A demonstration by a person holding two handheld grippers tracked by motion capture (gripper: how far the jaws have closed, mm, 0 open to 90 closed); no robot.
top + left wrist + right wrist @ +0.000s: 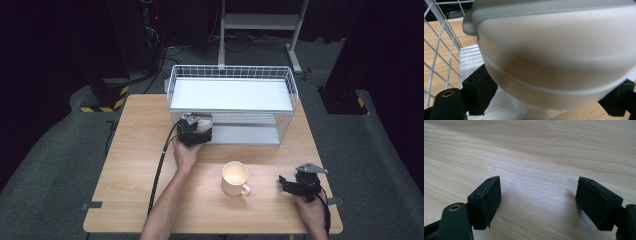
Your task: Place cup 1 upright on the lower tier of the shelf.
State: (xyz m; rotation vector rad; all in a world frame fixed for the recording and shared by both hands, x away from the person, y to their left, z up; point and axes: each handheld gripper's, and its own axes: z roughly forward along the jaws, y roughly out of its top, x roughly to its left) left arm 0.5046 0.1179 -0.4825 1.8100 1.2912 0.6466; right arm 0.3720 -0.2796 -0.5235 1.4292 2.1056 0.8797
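Observation:
A white bowl (554, 55) sits between the jaws of my left gripper (551, 100), whose pads (480, 87) press on its two sides. In the high view the left gripper (196, 125) is at the front left opening of the white wire rack (292, 85), with the bowl (203, 123) just inside over the lower shelf (250, 134). A cream mug (235, 178) stands upright on the table, handle toward the front right. My right gripper (284, 185) rests low near the front right, open, to the right of the mug. Bare wood lies between the right gripper (537, 197) pads.
The wooden table (135, 165) has free room at the left and front. The rack has an upper white shelf (230, 95) above the lower one. The rack's wires (439, 50) stand close on the left of the bowl. A cable (160, 170) trails from the left gripper.

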